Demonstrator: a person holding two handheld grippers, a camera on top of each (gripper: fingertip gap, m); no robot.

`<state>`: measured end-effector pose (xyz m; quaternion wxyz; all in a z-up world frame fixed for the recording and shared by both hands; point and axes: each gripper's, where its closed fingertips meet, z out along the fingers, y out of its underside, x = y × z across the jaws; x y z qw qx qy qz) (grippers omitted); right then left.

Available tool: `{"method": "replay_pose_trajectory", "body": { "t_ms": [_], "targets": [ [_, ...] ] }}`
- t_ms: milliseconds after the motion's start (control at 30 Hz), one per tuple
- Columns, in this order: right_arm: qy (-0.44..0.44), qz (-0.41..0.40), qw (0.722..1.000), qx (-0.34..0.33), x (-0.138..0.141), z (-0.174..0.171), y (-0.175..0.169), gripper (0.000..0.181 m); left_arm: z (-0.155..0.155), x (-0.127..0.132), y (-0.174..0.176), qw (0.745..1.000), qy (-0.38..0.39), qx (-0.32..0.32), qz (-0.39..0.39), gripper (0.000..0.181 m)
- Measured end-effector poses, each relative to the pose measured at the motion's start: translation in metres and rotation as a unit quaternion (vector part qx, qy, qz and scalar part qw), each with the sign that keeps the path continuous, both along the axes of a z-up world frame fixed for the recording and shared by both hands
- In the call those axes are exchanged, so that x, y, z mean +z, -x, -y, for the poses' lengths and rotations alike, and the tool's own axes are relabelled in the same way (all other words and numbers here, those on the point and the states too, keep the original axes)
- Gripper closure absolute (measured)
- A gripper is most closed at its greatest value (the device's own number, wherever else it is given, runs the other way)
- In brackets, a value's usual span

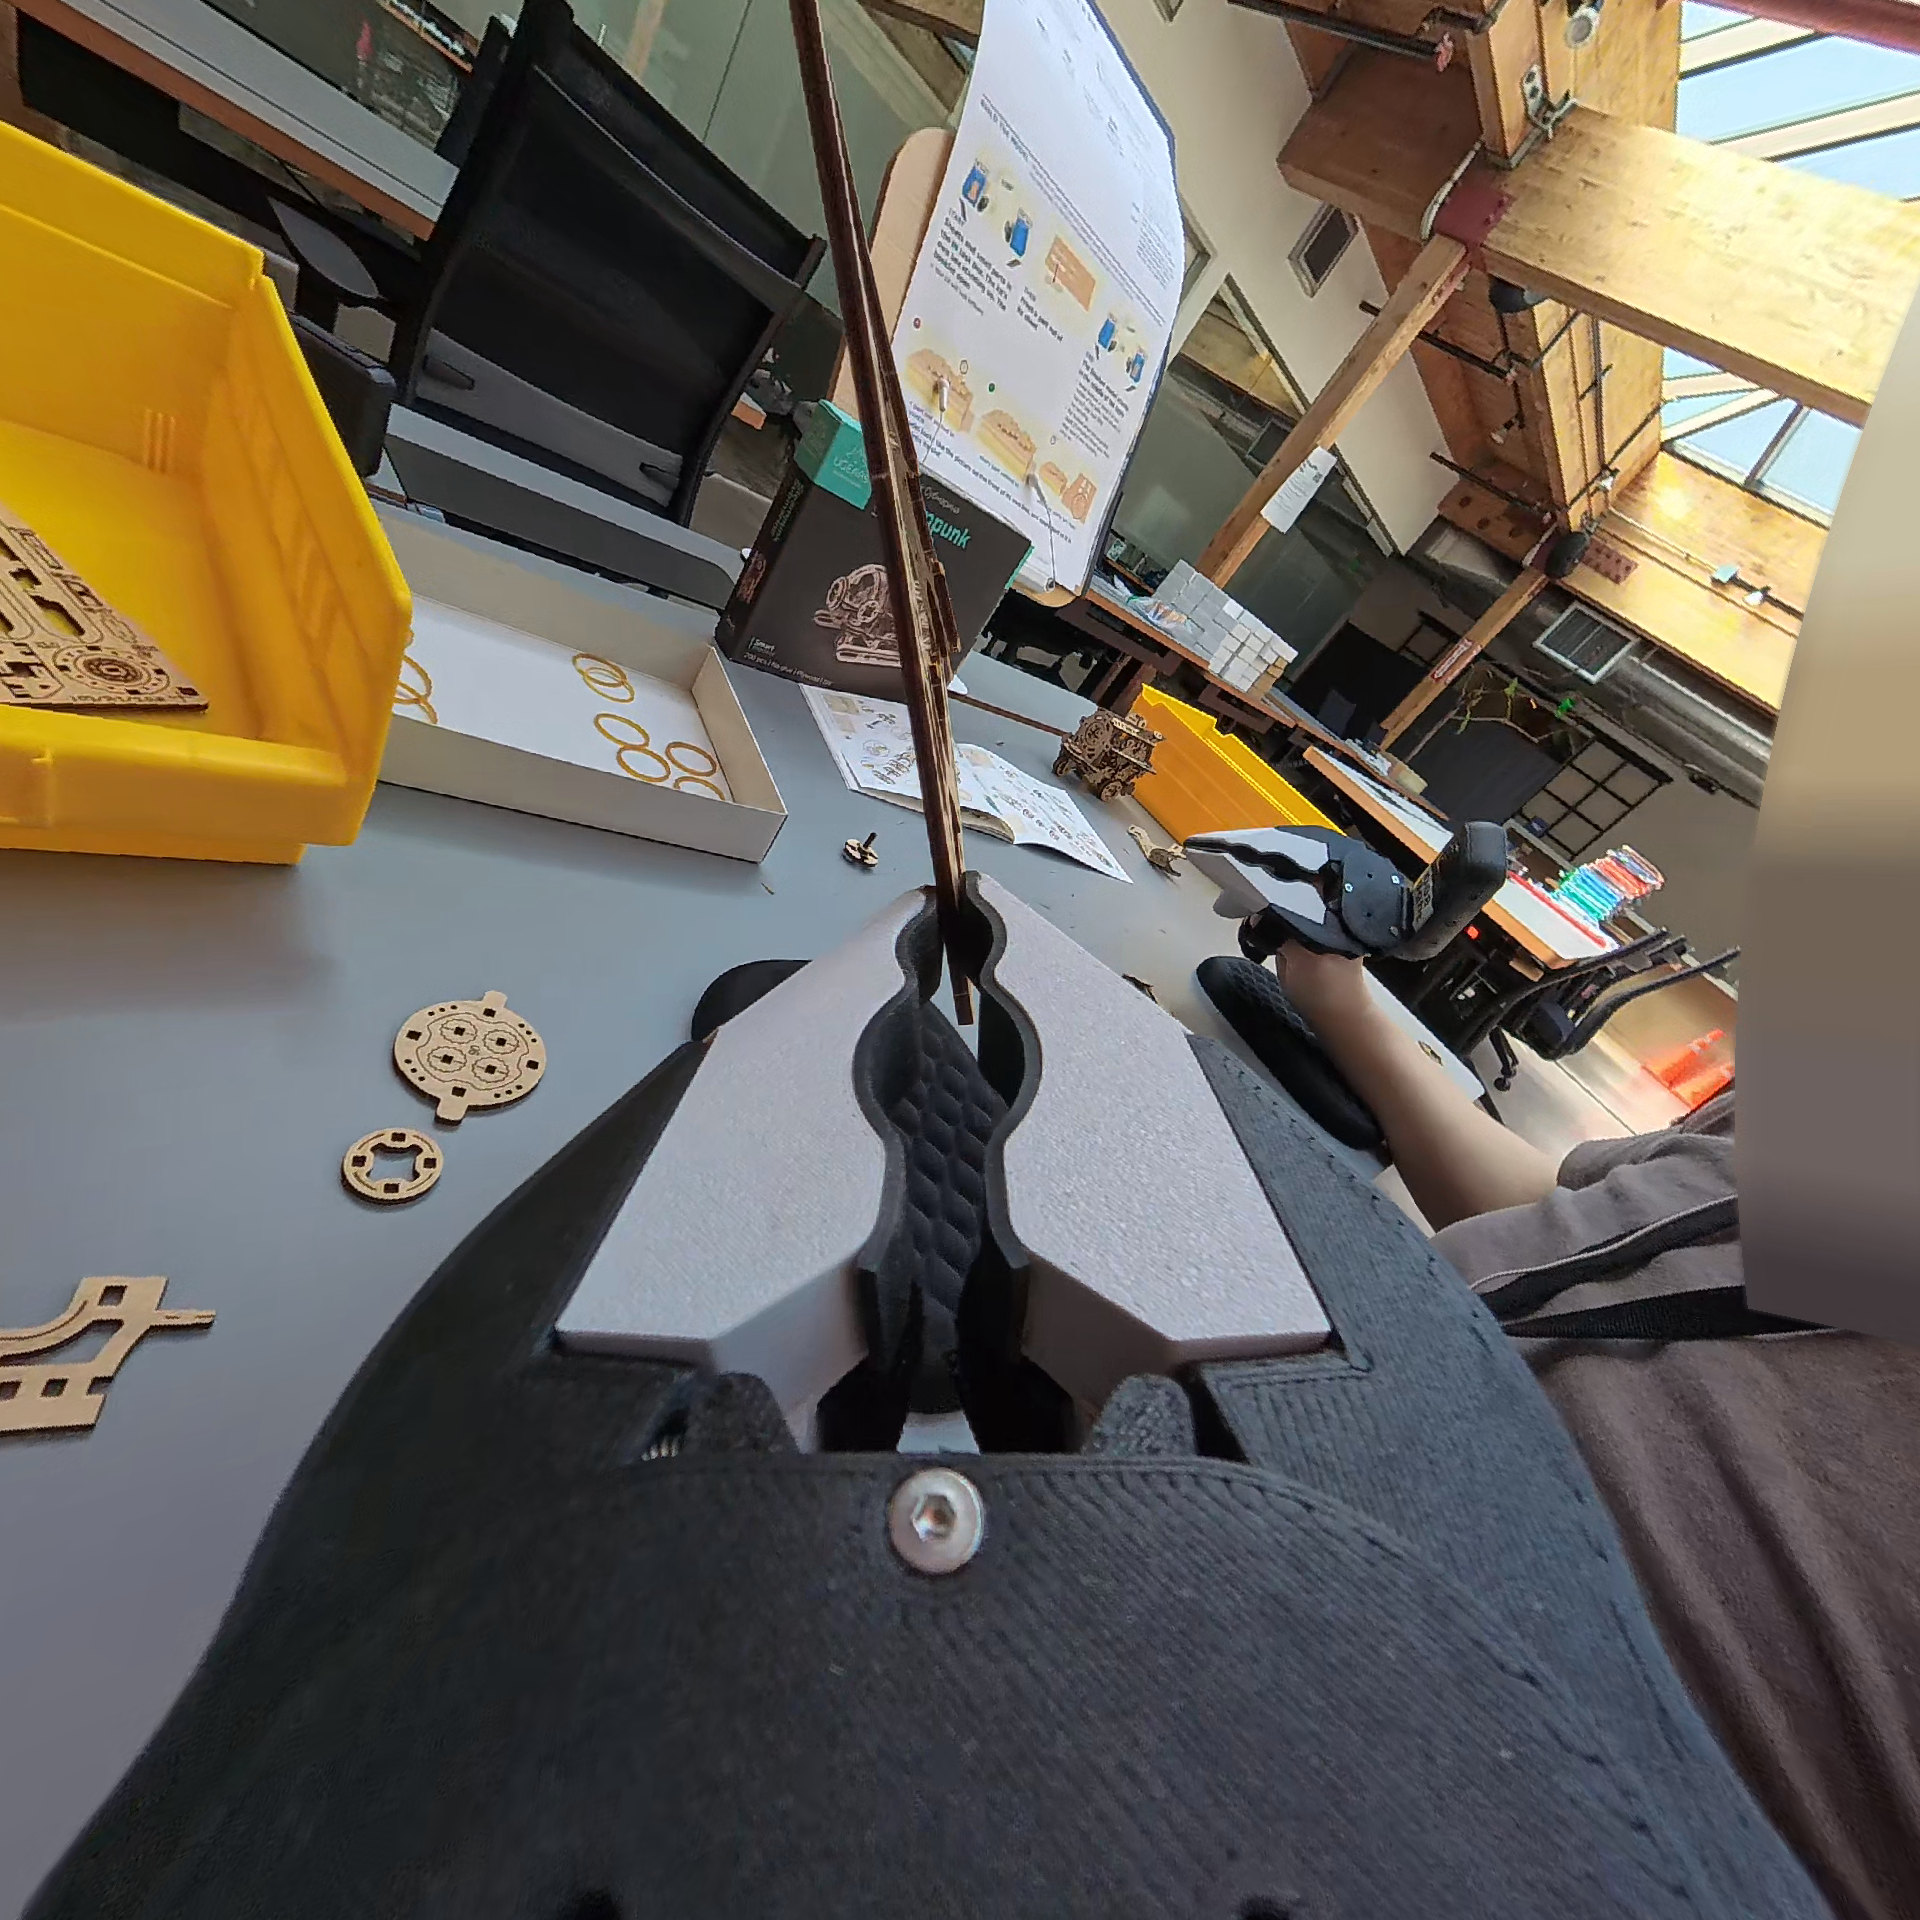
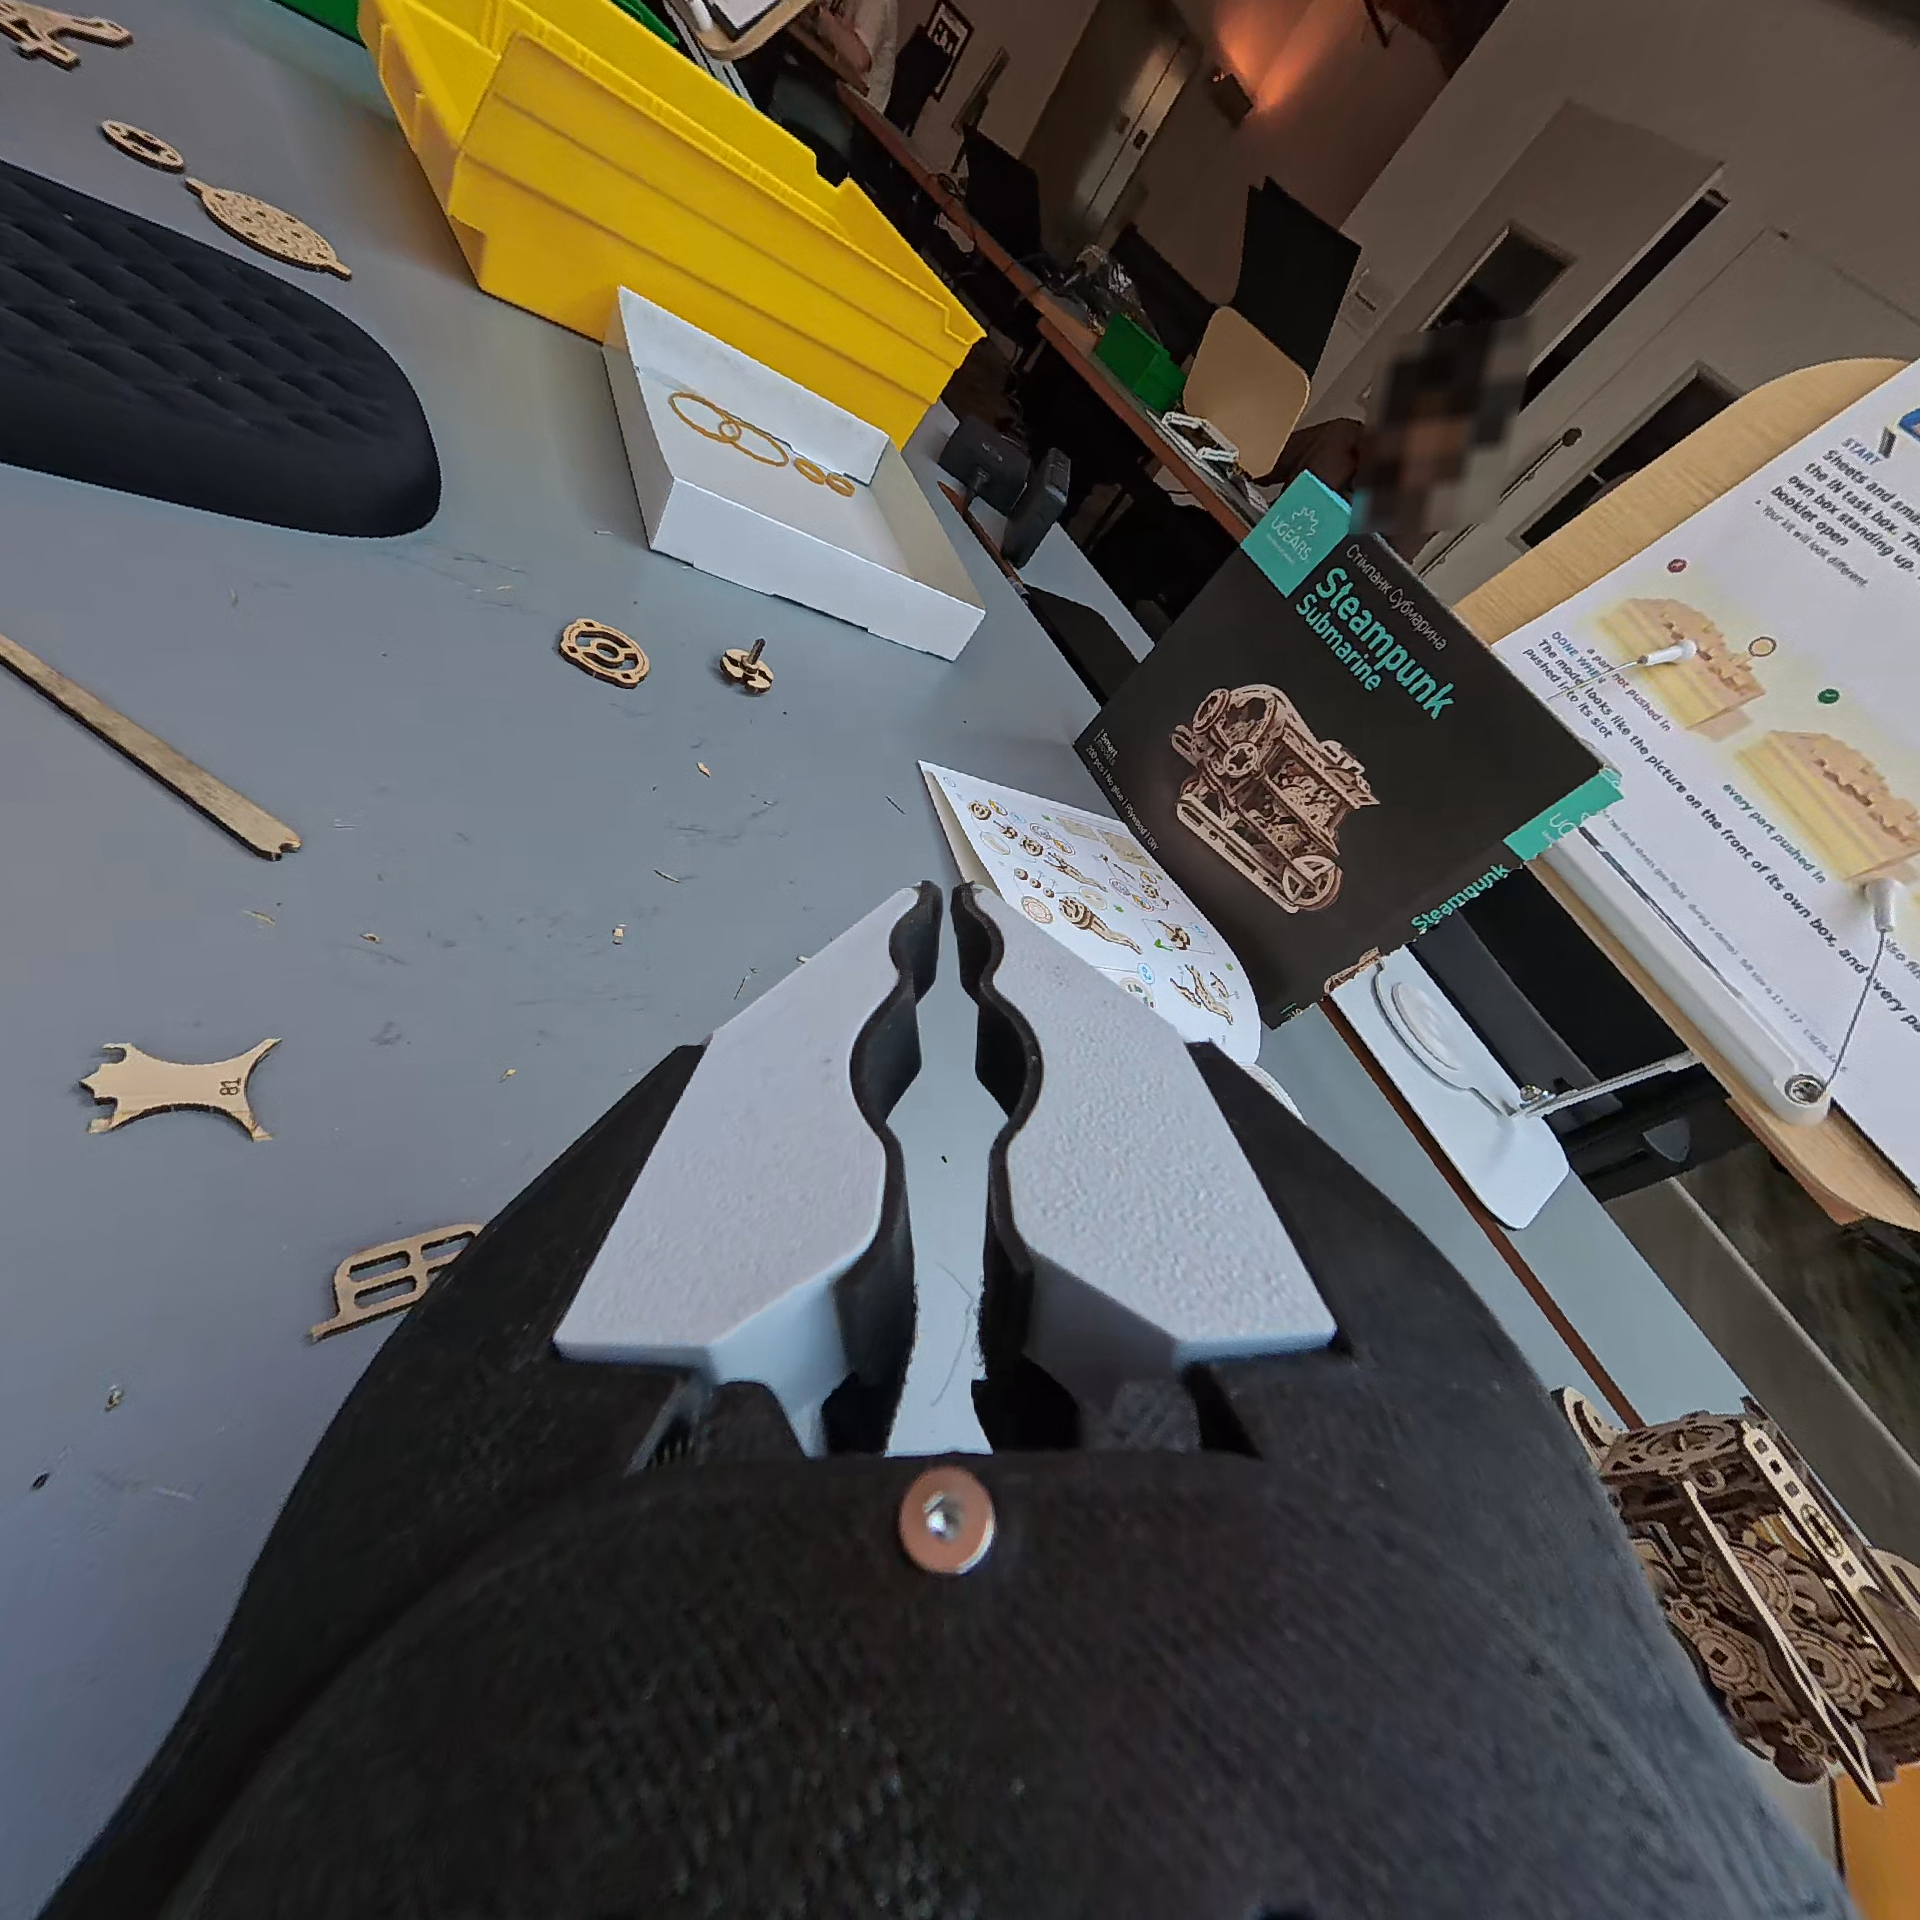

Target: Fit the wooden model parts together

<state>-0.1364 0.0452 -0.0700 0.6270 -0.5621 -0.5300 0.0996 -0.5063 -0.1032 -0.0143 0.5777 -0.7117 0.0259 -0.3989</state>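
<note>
My left gripper is shut on a thin wooden sheet, seen edge-on and standing up out of the jaws above the table. Loose wooden parts lie to its left: a round disc, a small ring and a curved piece. My right gripper is shut and empty, low over the grey table; it also shows in the left wrist view. Near it lie a wooden strip, a ring part, a small pin wheel, a flat scrap and a ladder-like part.
Yellow bins and a white tray of rings stand at the far side. A dark kit box, an open booklet and an instruction board are to the right. An assembled wooden model sits at lower right. A black pad lies at left.
</note>
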Motion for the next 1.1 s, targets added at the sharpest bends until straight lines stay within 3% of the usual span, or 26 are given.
{"method": "replay_pose_trajectory", "body": {
  "t_ms": [1100],
  "targets": [
    [-0.031,0.048,0.998,-0.007,-0.008,0.001,0.002,0.181,-0.007,0.001,-0.017,1.000,0.005,-0.022,-0.004,0.181]
  ]
}}
